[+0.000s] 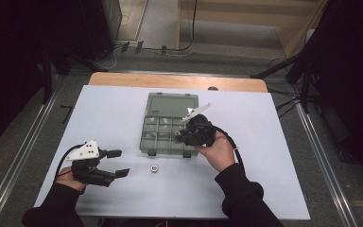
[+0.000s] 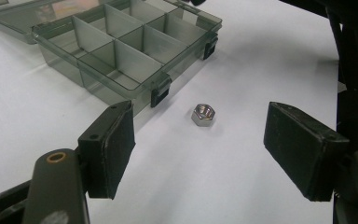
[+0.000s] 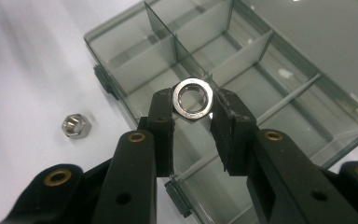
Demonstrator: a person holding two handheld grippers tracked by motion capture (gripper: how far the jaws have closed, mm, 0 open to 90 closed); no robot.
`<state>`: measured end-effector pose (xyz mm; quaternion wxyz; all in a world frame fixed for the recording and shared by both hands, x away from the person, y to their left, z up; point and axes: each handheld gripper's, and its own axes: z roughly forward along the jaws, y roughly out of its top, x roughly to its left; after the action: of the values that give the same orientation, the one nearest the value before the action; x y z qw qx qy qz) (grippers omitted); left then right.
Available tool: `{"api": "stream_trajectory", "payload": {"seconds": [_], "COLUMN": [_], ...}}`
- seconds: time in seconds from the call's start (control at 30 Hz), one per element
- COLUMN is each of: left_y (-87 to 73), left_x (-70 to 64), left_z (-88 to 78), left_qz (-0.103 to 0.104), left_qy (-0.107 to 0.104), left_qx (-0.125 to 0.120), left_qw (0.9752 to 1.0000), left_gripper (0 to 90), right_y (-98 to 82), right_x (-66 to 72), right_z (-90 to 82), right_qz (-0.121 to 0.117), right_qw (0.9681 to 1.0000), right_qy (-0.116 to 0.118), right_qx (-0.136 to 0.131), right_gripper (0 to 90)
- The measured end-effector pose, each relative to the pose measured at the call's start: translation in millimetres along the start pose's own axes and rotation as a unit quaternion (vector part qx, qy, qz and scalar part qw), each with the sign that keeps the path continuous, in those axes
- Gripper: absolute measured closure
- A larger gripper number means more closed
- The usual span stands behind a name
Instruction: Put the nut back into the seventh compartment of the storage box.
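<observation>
**Hex nuts to compartment box: one nut held over the box, one left on the table**

High view: the right gripper [image 1: 182,135] was over the near right part of the open compartment box [image 1: 170,125]; the left gripper [image 1: 117,163] rested apart on the white table [image 1: 274,156], with the loose nut [image 1: 154,167] just beyond its tips. Left gripper view: its jaws stood wide apart, holding nothing; the loose nut [image 2: 203,114] lay ahead between them, beside the box's front latch [image 2: 160,93]. Right gripper view: its jaws were clamped on a held nut [image 3: 192,99], above a compartment; the compartments visible appeared empty. Judged: sorting was barely begun, with both nuts yet to be placed.
</observation>
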<state>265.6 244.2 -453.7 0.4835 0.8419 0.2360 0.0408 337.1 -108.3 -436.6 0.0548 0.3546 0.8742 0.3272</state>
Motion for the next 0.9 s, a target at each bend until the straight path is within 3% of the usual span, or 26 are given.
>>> {"api": "stream_trajectory", "payload": {"seconds": [0.27,0.57,0.63,0.73,0.9], "left_y": [0.2,0.3,0.4,0.4,0.1], "left_x": [-0.8,-0.7,-0.9,-1.1,-0.5], "left_z": [-0.2,-0.4,-0.4,-0.4,-0.4], "left_qz": [0.002,0.001,0.001,0.001,-0.001], "left_qy": [0.000,0.000,0.000,-0.001,-0.002], "left_qx": [0.002,0.001,0.001,-0.001,-0.001], "left_qw": [1.0000,1.0000,1.0000,1.0000,1.0000], "left_gripper": [25.0,25.1,25.0,25.0,25.1], "right_y": [-5.4,-7.3,-7.6,-7.8,-10.2], "right_x": [1.9,2.0,2.7,4.1,9.1], "right_z": [13.5,18.0,17.6,10.9,3.3], "right_qz": [0.001,-0.006,-0.012,-0.020,-0.025], "right_qw": [0.9997,0.9996,0.9995,0.9998,0.9993], "right_qy": [0.006,0.001,-0.001,-0.003,0.011], "right_qx": [0.022,0.028,0.030,0.004,-0.026], "right_gripper": [71.4,70.4,58.9,40.8,34.0]}}
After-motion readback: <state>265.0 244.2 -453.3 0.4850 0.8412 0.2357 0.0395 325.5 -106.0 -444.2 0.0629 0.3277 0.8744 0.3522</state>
